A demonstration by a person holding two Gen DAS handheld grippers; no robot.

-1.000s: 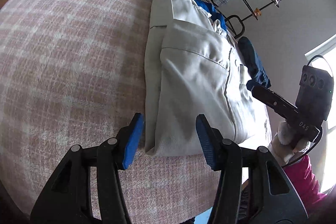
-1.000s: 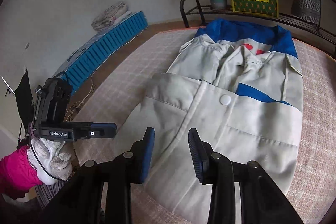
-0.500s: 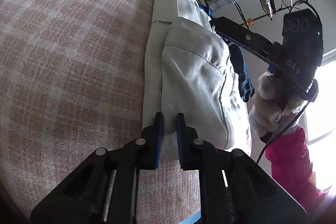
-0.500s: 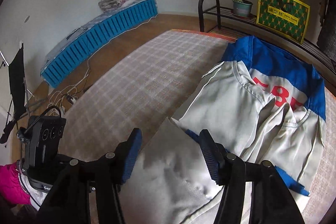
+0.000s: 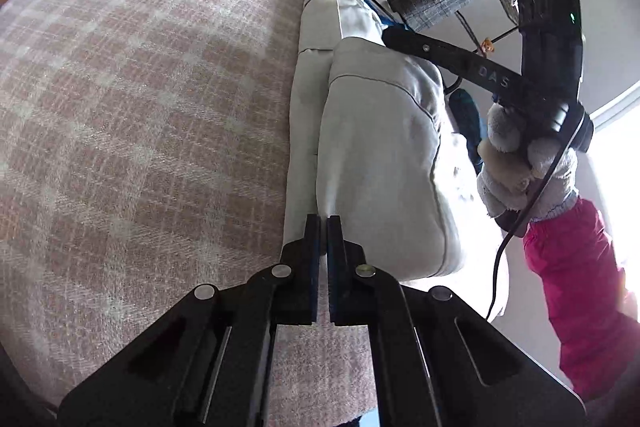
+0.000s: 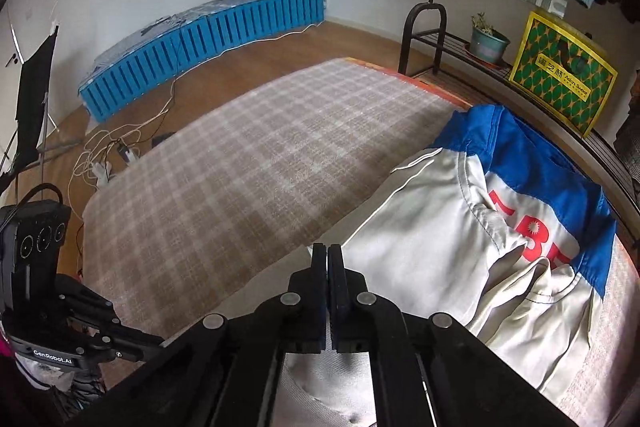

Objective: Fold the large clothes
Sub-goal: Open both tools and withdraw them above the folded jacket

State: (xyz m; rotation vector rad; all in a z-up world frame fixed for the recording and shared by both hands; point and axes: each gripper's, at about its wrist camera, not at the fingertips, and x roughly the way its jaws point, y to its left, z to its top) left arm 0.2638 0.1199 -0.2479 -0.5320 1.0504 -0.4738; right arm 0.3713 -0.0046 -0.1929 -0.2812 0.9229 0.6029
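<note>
Change: both grippers stood apart over the jacket a second ago and are now pressed together on its cloth; the right one has swung across to the jacket's far side and now reaches over the raised fold.
Bed: a mattress with a pink and white checked cover (image 6: pixel 256 155) fills the left and middle of both views, bare on its left part.
Left gripper (image 5: pixel 324 223): black arms with blue pads, pressed together on the near hem of the raised fold of the jacket; a thin strip of pale cloth shows between the pads.
Jacket (image 5: pixel 380 147): a large pale grey work jacket with a blue collar part and red lettering, lying along the right side of the bed; its lower part is lifted off the flat layer beneath and bulges upward.
Right gripper (image 6: pixel 327 255): pads together on an edge of the pale cloth, just left of the jacket's shoulder.
Right hand (image 5: pixel 520 171): in a grey knitted glove with a pink sleeve (image 5: pixel 580 287) below it, holding its tool beyond the jacket's right edge.
Room, left: a blue ribbed mattress (image 6: pixel 208 39) along the wall, white cables on the wooden floor.
Room, right: a plant pot (image 6: pixel 488 43) and a yellow and green bag (image 6: pixel 560 75) on a low black rack.
</note>
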